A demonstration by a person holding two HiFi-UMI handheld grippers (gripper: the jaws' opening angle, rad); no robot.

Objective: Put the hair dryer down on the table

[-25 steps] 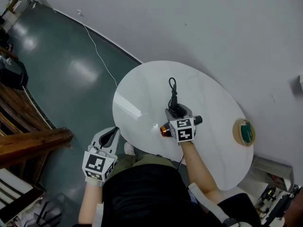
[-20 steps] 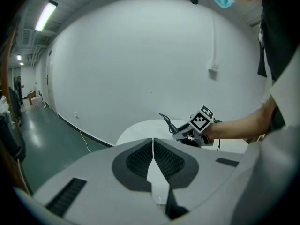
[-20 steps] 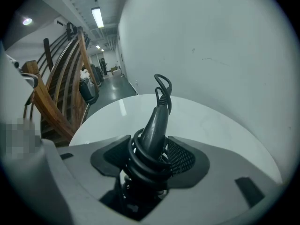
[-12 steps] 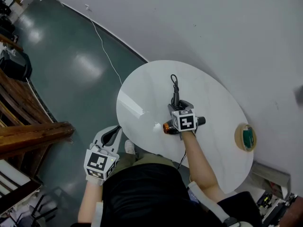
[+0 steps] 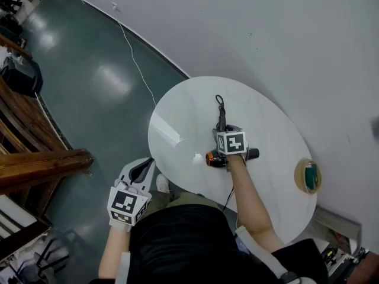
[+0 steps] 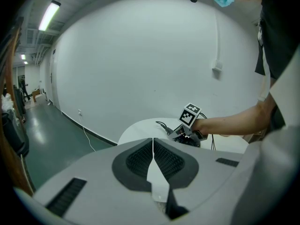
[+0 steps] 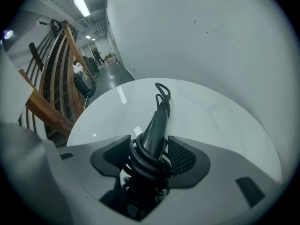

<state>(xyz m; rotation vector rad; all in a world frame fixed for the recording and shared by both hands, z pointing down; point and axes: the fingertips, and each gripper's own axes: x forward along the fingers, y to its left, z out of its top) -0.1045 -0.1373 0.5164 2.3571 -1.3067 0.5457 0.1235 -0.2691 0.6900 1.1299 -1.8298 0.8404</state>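
Spreading out round the hair dryer [image 5: 212,158], the round white table [image 5: 177,117] is bare toward its far and left edges. A roll of tape [image 5: 308,176] sits at the right edge, well apart. The far edge lies close to the wall, and grey floor runs along the left edge.

The right gripper [image 7: 150,146] has its jaws set wide, and both pads [image 7: 180,156] press on the dryer's handle, which is wrapped in its coiled black cord. The cord's looped end [image 5: 220,102] points toward the far edge. The dryer lies crosswise between the table's middle and its near edge, orange nozzle to the left. Whether it touches the top I cannot tell.

The left gripper [image 6: 153,142] has its jaws closed together, with nothing between them.

The right forearm reaches over the near edge. The left hand hangs low off the table, beside that edge.
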